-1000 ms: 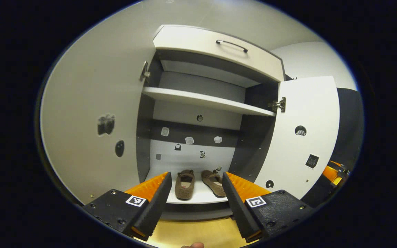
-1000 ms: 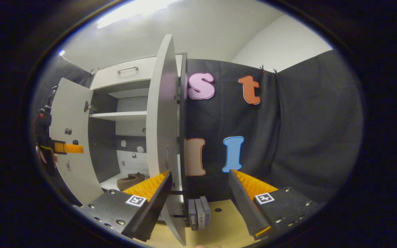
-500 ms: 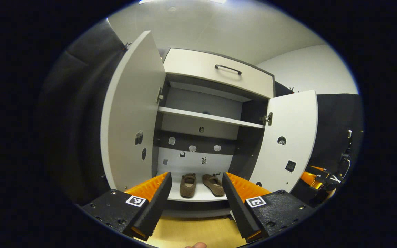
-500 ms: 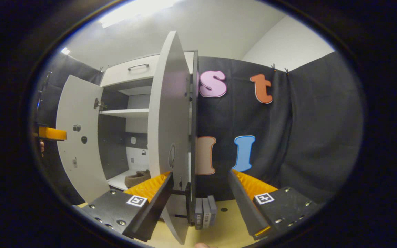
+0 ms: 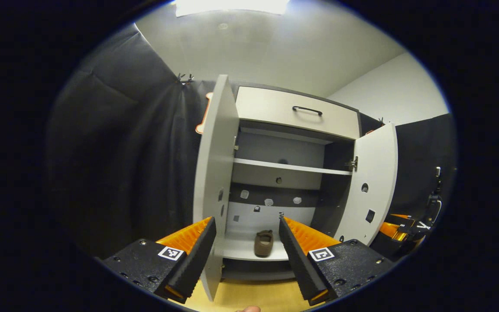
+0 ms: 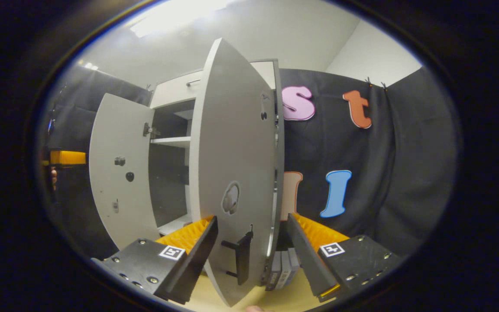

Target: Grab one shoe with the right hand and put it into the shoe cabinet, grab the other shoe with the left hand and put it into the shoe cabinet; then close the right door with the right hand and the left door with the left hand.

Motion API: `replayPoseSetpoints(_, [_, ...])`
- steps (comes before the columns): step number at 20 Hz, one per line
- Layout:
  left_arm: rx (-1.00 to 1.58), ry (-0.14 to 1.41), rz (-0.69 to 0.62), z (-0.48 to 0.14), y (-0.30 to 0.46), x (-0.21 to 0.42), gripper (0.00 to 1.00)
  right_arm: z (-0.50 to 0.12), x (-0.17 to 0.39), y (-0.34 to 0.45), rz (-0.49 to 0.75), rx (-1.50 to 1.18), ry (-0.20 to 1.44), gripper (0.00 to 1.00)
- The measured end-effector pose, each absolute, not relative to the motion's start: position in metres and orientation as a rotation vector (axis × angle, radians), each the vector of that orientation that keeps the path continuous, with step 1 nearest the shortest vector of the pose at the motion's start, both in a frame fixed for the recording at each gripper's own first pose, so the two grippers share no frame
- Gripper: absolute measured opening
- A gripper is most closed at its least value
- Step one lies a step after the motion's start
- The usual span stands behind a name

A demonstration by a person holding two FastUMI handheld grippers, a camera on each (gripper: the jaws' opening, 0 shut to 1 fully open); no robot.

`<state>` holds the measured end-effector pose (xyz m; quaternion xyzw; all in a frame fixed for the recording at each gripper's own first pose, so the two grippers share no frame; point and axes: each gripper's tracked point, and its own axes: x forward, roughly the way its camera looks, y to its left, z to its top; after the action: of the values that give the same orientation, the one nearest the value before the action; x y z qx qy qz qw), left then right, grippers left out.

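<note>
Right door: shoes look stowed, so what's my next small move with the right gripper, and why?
Probably ease the right gripper forward against the right door and swing it shut. Its jaws are open with the door's outer face and dark handle just ahead, both doors stand open, and a shoe sits on the bottom shelf.

brown shoe (image 5: 263,243), white cabinet doors (image 6: 232,173)

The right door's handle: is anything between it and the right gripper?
Nothing visible is in the way. In the right gripper view the dark handle on the right door sits straight ahead between the open fingers of the right gripper, with only air between them.
</note>
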<state>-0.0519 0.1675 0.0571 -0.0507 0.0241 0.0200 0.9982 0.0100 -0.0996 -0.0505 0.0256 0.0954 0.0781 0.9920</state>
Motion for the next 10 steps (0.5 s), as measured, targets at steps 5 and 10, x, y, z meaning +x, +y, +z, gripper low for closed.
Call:
replayPoseSetpoints(5, [-0.064, 0.042, 0.152, 0.055, 0.209, -0.064, 0.84, -0.048, 0.017, -0.082, 0.177, 0.052, 0.189, 0.98])
replayPoseSetpoints(10, [-0.082, 0.063, 0.212, 0.043, 0.237, -0.070, 0.84, -0.051, 0.027, -0.051, 0.221, 0.063, 0.193, 0.98])
